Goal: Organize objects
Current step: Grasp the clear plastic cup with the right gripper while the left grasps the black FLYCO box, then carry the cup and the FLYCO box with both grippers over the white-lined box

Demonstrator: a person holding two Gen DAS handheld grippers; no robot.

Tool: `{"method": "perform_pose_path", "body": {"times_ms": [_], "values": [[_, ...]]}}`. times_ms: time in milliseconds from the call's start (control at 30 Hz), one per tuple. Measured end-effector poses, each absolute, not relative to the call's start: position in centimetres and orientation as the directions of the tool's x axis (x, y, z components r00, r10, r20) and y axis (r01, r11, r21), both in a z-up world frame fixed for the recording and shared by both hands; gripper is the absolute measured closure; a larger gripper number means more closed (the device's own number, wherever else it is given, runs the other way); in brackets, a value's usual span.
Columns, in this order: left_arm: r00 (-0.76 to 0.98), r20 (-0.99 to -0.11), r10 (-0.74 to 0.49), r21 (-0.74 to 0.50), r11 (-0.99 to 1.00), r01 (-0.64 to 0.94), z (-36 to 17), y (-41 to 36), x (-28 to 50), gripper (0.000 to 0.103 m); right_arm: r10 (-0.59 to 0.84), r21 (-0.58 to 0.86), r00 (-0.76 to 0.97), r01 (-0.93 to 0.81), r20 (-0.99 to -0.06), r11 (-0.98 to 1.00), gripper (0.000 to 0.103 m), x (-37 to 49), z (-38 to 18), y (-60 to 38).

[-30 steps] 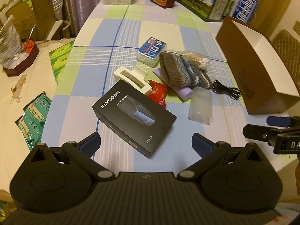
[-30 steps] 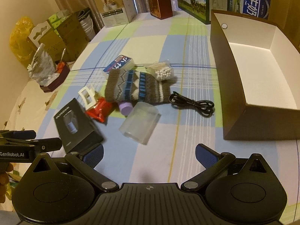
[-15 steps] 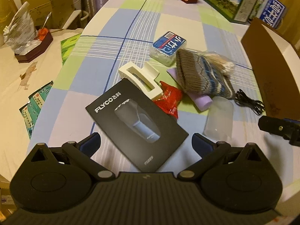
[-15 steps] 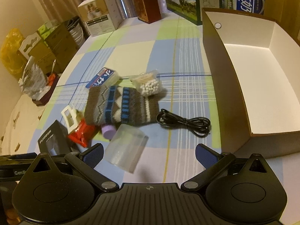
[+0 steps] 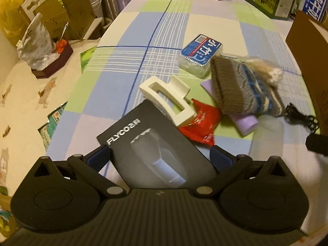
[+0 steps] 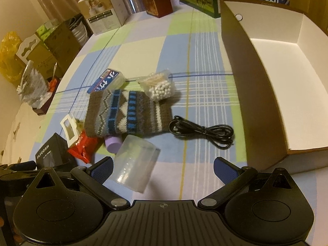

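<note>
A black FLYCO box lies on the checked tablecloth between the open jaws of my left gripper; it also shows in the right wrist view. Beyond it lie a white hair claw, a red packet, a knitted pouch, a purple tube, a blue-labelled case, a bag of cotton swabs and a black cable. My right gripper is open, its left finger beside a clear plastic cup lying on its side.
An open brown cardboard box with a white inside stands at the right. Cartons and boxes line the table's far edge. Left of the table, lower down, a tissue holder and stacked cardboard boxes stand.
My left gripper has moved forward and down, so the FLYCO box now sits between its jaws. My right gripper has moved forward toward the clear cup and the cable.
</note>
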State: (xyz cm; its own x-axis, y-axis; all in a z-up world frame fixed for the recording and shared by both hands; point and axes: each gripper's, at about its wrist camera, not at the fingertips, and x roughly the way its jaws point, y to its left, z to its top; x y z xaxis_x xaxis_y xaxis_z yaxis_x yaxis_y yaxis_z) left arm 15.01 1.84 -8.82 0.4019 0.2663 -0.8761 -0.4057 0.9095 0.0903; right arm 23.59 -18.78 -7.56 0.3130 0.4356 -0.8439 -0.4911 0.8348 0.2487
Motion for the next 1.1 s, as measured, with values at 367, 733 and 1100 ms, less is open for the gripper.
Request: {"method": "perform_pose_path", "body": {"times_ms": [367,733,1100], "values": [[0.391,-0.891,0.231,0.071,0.921,-0.384,-9.7,5.3,11.6,0.005,0.417,0.229,0.276,-0.523,-0.866,0.821,0.002,22.9,-9.6,-15.1],[0.444,-0.873,0.202,0.089,0.961,-0.262,-8.9,6.2,13.0,0.007,0.372,0.184,0.301,-0.505,-0.878,0.843,0.034,22.9,-11.6,-12.7],[0.403,-0.901,0.164,0.063,0.965,-0.253,-9.9,6.4,13.7,0.023,0.403,0.214,0.247,-0.553,-0.881,0.805,0.062,21.5,-11.7,-14.4]]}}
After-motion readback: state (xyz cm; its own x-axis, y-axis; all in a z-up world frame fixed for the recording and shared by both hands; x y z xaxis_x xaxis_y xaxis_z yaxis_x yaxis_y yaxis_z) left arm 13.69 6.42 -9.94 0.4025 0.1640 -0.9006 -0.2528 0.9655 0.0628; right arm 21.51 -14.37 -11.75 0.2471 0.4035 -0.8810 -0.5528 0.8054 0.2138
